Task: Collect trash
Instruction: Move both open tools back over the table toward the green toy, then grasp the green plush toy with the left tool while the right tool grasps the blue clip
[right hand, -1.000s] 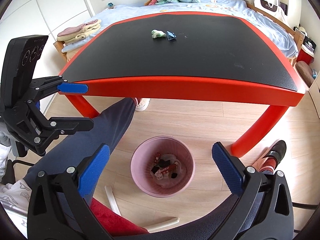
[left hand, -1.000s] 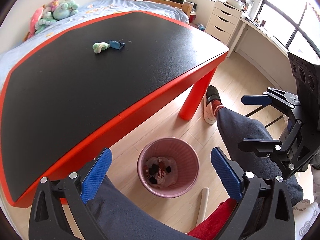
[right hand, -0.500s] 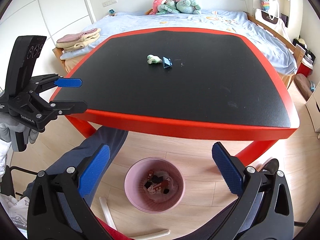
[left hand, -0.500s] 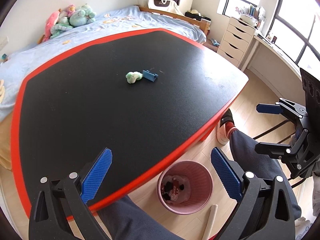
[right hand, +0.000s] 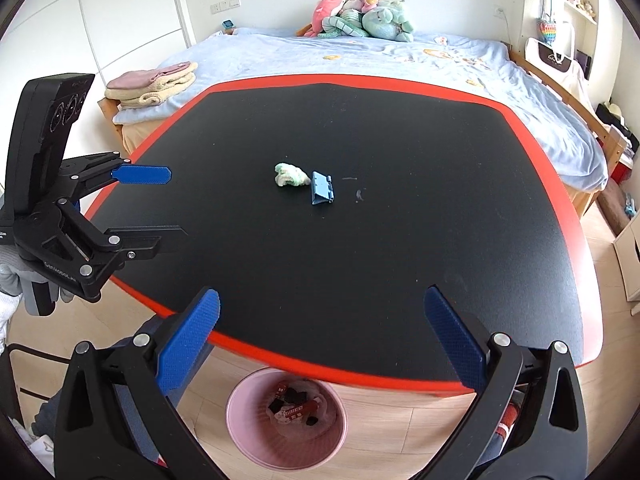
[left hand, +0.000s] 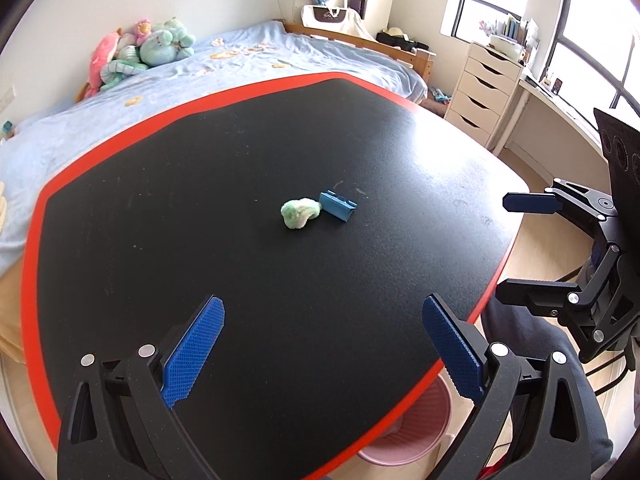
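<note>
A crumpled green-white wad [left hand: 298,213] and a small blue folded box [left hand: 338,205] lie side by side mid-table on the black, red-edged table [left hand: 160,240]. In the right wrist view the wad [right hand: 291,175] is left of the box [right hand: 321,188]. A pink bin [right hand: 286,420] holding several scraps stands on the floor below the near table edge; its rim shows in the left wrist view [left hand: 404,436]. My left gripper [left hand: 324,354] is open and empty over the near table edge. My right gripper [right hand: 322,340] is open and empty, above the bin and table edge.
A bed [right hand: 400,56] with plush toys [right hand: 360,12] lies behind the table. A white drawer unit [left hand: 484,88] stands at the far right. Folded towels [right hand: 152,84] sit left of the table. The person's legs are under the near edge.
Both grippers have risen from beside the bin under the table to above the table's near edge and now look at the tabletop. Both stay open and empty.
</note>
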The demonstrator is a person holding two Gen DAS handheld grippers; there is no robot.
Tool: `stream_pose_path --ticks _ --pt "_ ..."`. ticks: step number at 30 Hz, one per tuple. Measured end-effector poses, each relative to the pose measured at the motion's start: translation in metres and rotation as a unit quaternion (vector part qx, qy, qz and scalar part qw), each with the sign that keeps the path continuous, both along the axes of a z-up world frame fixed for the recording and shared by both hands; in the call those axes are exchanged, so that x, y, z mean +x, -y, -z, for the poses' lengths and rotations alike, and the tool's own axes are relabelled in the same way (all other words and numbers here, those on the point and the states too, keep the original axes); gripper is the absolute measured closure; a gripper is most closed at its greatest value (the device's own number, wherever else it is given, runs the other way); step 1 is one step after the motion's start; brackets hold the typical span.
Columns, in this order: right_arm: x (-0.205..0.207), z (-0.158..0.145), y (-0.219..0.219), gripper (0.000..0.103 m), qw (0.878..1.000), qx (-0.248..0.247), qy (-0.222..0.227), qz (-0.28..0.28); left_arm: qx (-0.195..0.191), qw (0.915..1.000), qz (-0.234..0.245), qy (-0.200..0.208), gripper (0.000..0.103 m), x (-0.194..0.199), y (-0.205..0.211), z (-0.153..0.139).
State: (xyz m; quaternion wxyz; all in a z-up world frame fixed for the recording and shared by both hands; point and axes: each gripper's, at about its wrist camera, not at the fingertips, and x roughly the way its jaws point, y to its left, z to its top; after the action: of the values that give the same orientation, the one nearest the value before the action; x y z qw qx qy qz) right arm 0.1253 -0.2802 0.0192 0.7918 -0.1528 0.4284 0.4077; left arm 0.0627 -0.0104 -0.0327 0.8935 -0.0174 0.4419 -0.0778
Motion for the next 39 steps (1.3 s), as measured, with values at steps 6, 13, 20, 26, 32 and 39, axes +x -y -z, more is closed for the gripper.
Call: stream_pose_path --ticks 6,13,20,26,32,39 --pt "0.022 0.01 -0.025 0.003 1.0 -0.009 -0.003 -0.01 0.004 1.0 -0.003 -0.005 0.008 0.028 -0.009 0.01" --pt "0.038 0.024 -0.044 0.003 1.0 -0.021 -0.009 -0.015 0.005 0.9999 -0.007 -0.01 0.008 0.055 -0.017 0.024" --pt "0.05 0.037 -0.058 0.003 0.999 -0.031 -0.015 -0.018 0.007 0.9998 -0.004 -0.015 0.008 0.074 -0.017 0.035" --pt "0.057 0.042 -0.065 0.003 0.999 -0.035 -0.017 -0.02 0.014 0.9998 0.0 -0.013 0.015 0.084 -0.014 0.038" --pt "0.062 0.047 -0.072 0.003 0.999 -0.034 -0.015 -0.025 0.024 0.9997 0.001 -0.008 0.035 0.089 -0.013 0.039" --pt "0.065 0.053 -0.079 0.003 0.999 -0.032 -0.01 -0.03 0.038 0.9992 -0.009 -0.003 0.07 0.091 -0.018 0.037"
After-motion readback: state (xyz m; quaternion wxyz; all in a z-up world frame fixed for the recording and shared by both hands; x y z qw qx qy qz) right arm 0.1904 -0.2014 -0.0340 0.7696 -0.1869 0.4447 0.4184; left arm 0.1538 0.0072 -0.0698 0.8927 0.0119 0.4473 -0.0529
